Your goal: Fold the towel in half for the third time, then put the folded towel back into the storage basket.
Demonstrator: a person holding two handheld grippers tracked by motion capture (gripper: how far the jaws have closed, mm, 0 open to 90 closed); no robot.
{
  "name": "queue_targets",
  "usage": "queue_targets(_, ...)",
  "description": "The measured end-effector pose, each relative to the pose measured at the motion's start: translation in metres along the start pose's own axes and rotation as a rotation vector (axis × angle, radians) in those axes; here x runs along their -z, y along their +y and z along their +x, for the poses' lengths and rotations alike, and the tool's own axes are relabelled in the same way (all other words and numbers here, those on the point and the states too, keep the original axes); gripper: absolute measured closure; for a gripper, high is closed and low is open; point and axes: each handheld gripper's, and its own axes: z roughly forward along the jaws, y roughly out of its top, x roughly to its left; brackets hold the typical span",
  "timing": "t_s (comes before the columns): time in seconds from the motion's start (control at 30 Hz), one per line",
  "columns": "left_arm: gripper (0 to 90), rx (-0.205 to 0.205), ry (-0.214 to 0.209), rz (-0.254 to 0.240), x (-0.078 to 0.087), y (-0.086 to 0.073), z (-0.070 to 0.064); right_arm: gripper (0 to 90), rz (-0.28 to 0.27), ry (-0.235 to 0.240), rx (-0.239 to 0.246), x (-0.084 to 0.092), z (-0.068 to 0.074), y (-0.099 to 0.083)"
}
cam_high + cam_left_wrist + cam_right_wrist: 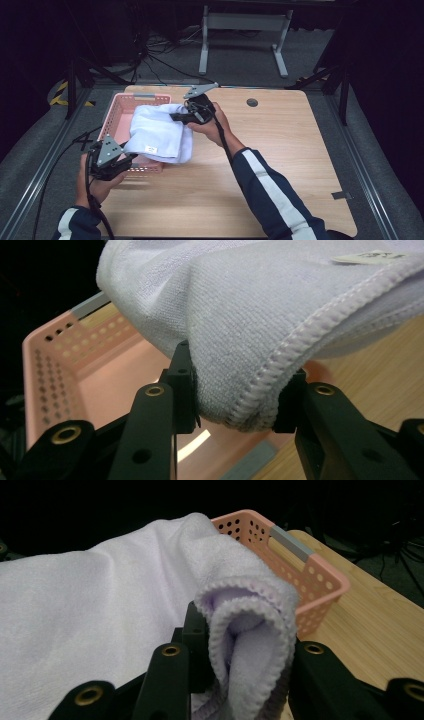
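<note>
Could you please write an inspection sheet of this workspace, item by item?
Surface: wooden table, bare on the right.
Job's things: folded white towel held over pink basket.
Clutter: nothing seen.
Grippers: left gripper shut on towel's stitched corner; right gripper shut on a folded edge.
Cables: black cable along right forearm; more on the floor.
Surroundings: grey carpet, white desk frame behind, dark frame posts.

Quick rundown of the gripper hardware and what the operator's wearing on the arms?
Both grippers are black: left gripper, right gripper. Each carries a grey three-cornered plate and trails a black cable. The jaws show brass-ringed holes. The sleeves are navy with white stripes.
</note>
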Motion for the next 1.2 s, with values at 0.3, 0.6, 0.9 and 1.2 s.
queue_targets(0.3,64.0,0.063,0.087,0.026,0.008,-0.019,0.028,70.2,0.012,0.027,0.007,-0.049,0.009,0.024)
queue_targets(0.6,62.7,0.118,0.119,0.067,0.002,-0.038,0.047,69.4,0.048,0.033,-0.015,-0.091,0.008,0.029)
queue_targets(0.9,30.2,0.17,0.083,0.117,-0.009,-0.046,0.045,45.7,0.15,-0.041,-0.043,-0.108,0.004,0.011)
queue_targets(1.2,17.0,0.147,-0.033,-0.103,0.017,-0.01,0.008,29.5,0.123,-0.043,0.063,-0.061,0.017,0.002)
